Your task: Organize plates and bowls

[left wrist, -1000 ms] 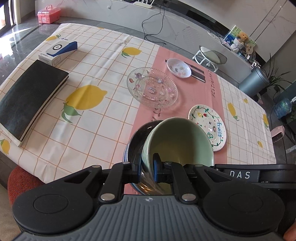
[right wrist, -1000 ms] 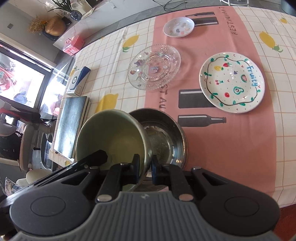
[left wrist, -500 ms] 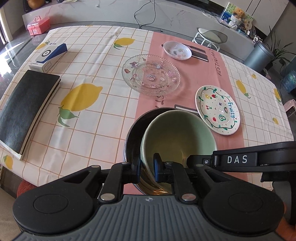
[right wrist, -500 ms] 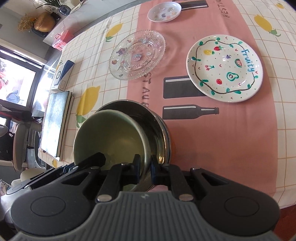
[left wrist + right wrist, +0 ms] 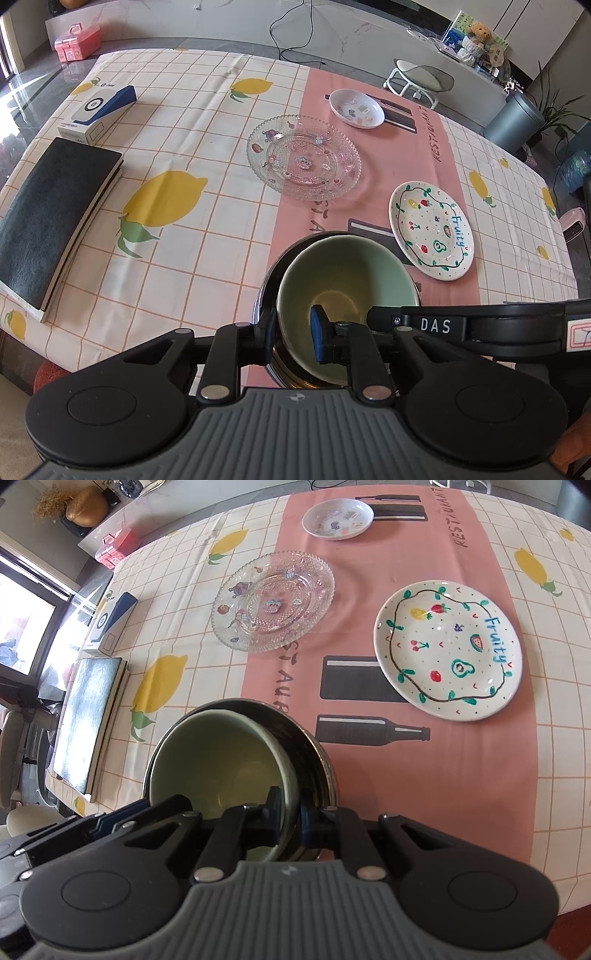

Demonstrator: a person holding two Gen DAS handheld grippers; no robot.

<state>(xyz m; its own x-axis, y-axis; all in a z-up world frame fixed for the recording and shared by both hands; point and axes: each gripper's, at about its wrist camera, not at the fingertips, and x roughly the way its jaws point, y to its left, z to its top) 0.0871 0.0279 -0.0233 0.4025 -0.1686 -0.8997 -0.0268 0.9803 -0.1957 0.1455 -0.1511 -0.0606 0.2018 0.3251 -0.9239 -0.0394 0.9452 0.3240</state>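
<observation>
A pale green bowl (image 5: 343,273) (image 5: 221,760) sits tilted inside a steel bowl (image 5: 269,284) (image 5: 310,746) at the table's near edge. My left gripper (image 5: 294,334) straddles the green bowl's near rim and its jaws are opening, with a gap showing between the inner pad and the bowl wall. My right gripper (image 5: 291,816) is shut on the rim at the bowl's right side. Its black body (image 5: 439,325) crosses the left wrist view. On the pink runner lie a clear glass plate (image 5: 303,158) (image 5: 273,602), a white "Fruity" plate (image 5: 430,225) (image 5: 447,650) and a small white dish (image 5: 356,108) (image 5: 338,518).
A dark book (image 5: 51,218) and a blue-and-white box (image 5: 98,109) lie on the lemon-print cloth at the left. Beyond the table's far side stand a stool (image 5: 421,75) and a grey bin (image 5: 513,118). The near table edge is just under the bowls.
The green bowl has sunk deeper into the steel bowl. The left jaws have widened off its rim. The right gripper stays clamped and has come down a little.
</observation>
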